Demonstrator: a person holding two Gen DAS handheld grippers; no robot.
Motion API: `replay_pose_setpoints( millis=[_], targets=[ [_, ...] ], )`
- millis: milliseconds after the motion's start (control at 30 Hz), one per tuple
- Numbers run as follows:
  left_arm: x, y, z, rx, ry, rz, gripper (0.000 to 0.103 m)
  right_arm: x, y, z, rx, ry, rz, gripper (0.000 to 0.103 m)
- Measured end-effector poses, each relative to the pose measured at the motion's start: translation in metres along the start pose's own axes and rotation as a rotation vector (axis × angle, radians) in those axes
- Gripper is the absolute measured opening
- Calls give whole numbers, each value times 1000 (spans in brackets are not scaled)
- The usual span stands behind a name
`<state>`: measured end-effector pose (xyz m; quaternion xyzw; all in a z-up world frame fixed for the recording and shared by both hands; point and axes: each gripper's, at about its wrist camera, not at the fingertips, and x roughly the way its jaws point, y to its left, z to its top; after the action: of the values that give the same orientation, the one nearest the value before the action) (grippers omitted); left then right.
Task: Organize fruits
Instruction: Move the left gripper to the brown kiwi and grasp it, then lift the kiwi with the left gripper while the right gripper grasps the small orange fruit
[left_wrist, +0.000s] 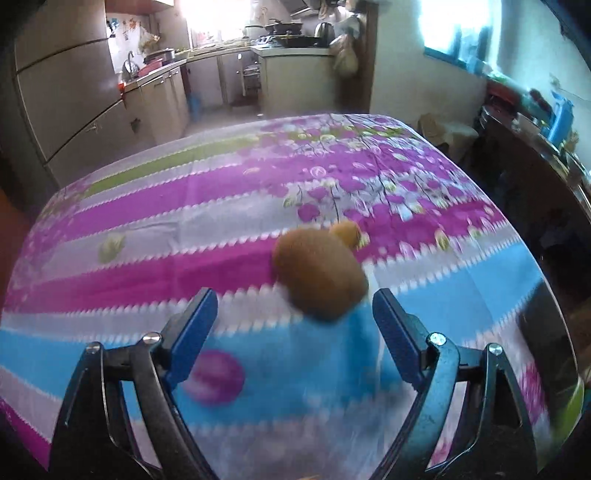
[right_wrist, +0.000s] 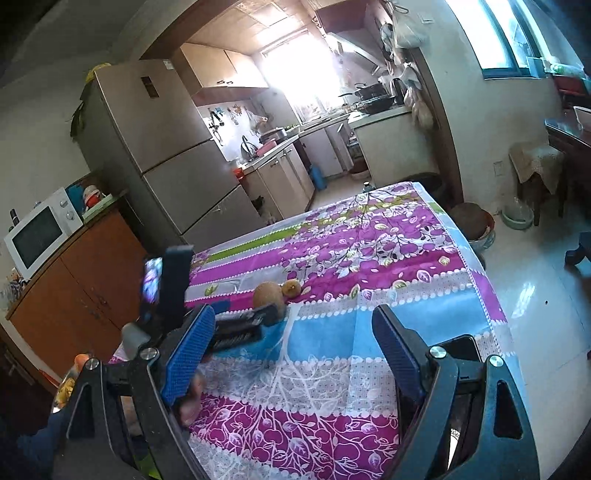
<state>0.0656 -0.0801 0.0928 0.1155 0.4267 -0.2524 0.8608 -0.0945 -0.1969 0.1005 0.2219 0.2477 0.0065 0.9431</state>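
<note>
The large kiwi (left_wrist: 319, 271) lies on the flowered tablecloth (left_wrist: 221, 206), just in front of the open left gripper (left_wrist: 295, 325) and a little right of its middle line. Its long axis runs slanted in the left wrist view, from upper left to lower right, the lower end nearest the right finger (left_wrist: 397, 339). The picture is blurred, so I cannot tell if the fruit touches a finger. A smaller kiwi (left_wrist: 347, 232) sits close behind it, toward the far side.

The left jaws stand wide apart and hold nothing. The right gripper (right_wrist: 293, 350) is also wide open and empty, above the blue band of the cloth.

In the right wrist view, both kiwis (right_wrist: 275, 293) lie near the table's middle, well away from the right edge (right_wrist: 476, 273) and the far edge. The cloth around them is free.
</note>
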Motion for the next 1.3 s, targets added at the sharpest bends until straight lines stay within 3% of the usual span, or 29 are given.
replay_pose_setpoints(
  millis=[267,500,700,967,1000,1100,1167,1300],
  targets=[
    [19,7,0,-55,33,-14,86,8,1,-5,4,28,13,89],
    [-1,26,-6,-16,-8,56,87,12,1,-8,3,42,8,89],
    [-3,36,-8,-18,-16,32,87,13,2,-10,-2,46,3,89],
    [18,22,-1,-5,26,-15,85,15,3,-11,-7,53,1,89],
    [19,20,0,-6,22,-18,84,15,3,-12,-9,54,1,89],
    [23,22,2,-43,31,-110,65,16,2,-12,-4,61,5,89],
    [22,21,2,-50,23,-113,57,17,2,-13,-6,64,3,89],
    [17,22,-1,-42,4,-82,56,16,2,-13,-9,64,0,88]
  ],
)
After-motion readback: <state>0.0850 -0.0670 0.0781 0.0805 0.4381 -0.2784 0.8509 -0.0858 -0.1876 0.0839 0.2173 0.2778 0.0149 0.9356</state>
